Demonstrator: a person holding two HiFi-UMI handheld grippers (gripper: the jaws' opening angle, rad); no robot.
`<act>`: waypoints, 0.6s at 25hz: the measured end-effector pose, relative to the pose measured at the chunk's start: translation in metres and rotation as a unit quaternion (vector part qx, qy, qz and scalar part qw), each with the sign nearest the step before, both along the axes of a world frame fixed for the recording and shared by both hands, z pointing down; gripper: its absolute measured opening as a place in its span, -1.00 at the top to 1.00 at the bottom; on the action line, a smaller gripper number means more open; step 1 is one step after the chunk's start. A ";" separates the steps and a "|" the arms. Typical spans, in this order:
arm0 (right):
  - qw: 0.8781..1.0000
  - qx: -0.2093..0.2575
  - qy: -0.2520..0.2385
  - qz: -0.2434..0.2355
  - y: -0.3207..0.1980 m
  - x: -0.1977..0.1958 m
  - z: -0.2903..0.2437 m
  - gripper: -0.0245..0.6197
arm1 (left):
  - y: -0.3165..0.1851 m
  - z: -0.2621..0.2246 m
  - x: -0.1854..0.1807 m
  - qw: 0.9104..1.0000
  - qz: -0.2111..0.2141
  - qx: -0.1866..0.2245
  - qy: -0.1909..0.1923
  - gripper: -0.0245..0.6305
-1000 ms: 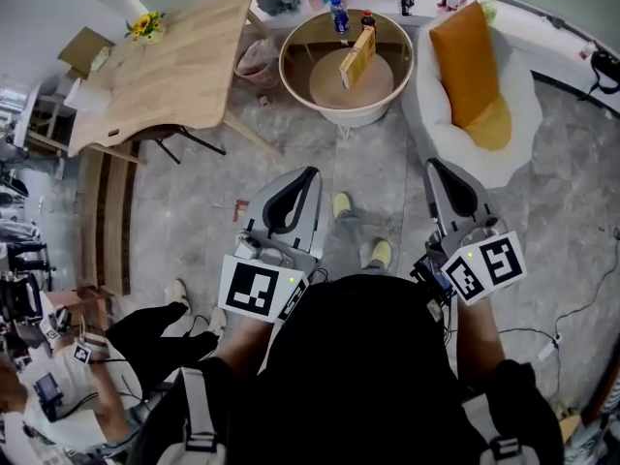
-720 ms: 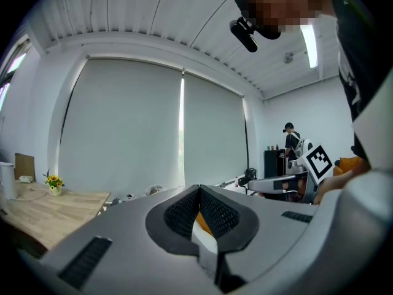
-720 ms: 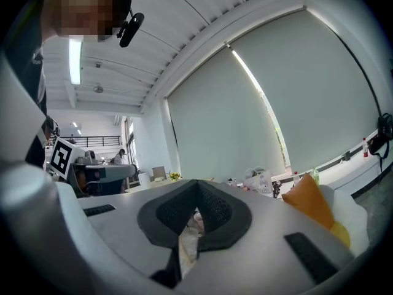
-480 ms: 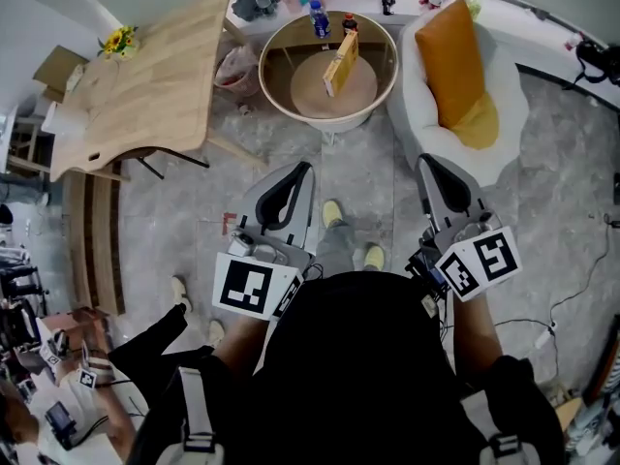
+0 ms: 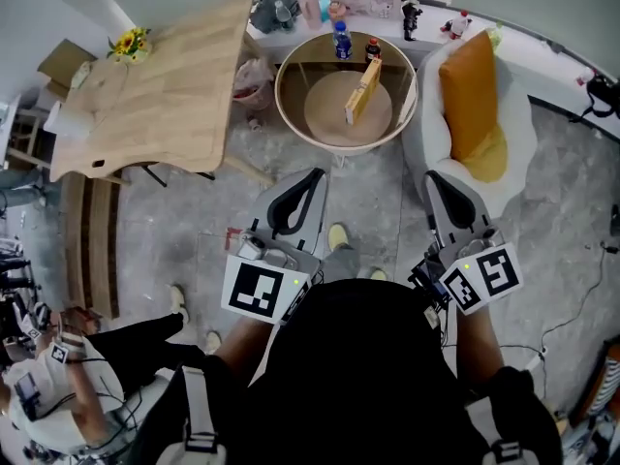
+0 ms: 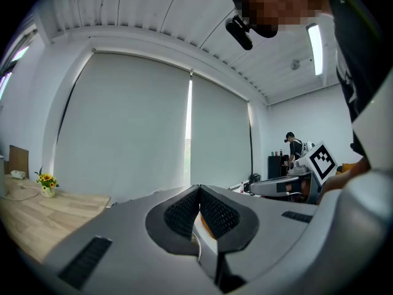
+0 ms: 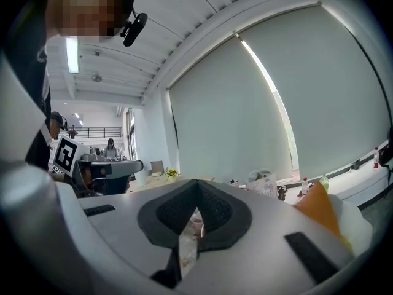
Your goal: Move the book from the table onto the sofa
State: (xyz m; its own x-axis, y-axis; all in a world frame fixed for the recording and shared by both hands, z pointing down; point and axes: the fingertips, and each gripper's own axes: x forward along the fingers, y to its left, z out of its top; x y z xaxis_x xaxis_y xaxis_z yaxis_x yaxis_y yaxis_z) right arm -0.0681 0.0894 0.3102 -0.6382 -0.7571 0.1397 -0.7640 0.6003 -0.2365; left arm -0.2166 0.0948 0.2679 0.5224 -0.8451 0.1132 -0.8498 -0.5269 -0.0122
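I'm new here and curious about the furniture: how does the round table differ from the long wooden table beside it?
The round table has a raised rim; the wooden table is a flat, long top. The round table carries an upright book; the wooden table has yellow flowers at a far corner. The round table stands beside the white sofa; the wooden table lies further left. Both look pale wood.

Hidden, cropped or too small to make out

In the head view the person's dark torso (image 5: 368,356) covers both hands and the rear of the left claw (image 5: 310,177) and right claw (image 5: 436,179). A seated person (image 5: 126,352) at lower left is cut off by the frame edge. Print on the book (image 5: 363,90) on the round table (image 5: 283,77) is too small to read, as are the oddments on the ledge (image 5: 308,37) behind. In each gripper view the claw's own grey body blocks the lower half.
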 end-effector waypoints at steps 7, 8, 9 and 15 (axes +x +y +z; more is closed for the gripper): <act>1.000 0.000 0.008 -0.006 -0.033 -0.031 0.000 0.89 | -0.030 0.007 -0.036 1.000 -0.011 -0.009 0.004 0.89; 1.000 -0.001 0.010 -0.005 -0.037 -0.035 0.000 0.89 | -0.034 0.008 -0.040 1.000 -0.010 -0.010 0.005 0.89; 1.000 -0.001 0.011 -0.005 -0.040 -0.039 0.000 0.89 | -0.037 0.008 -0.044 1.000 -0.008 -0.011 0.008 0.89; 1.000 0.002 0.019 0.004 -0.060 -0.062 -0.001 0.89 | -0.058 -0.001 -0.061 0.999 0.010 0.013 0.035 0.89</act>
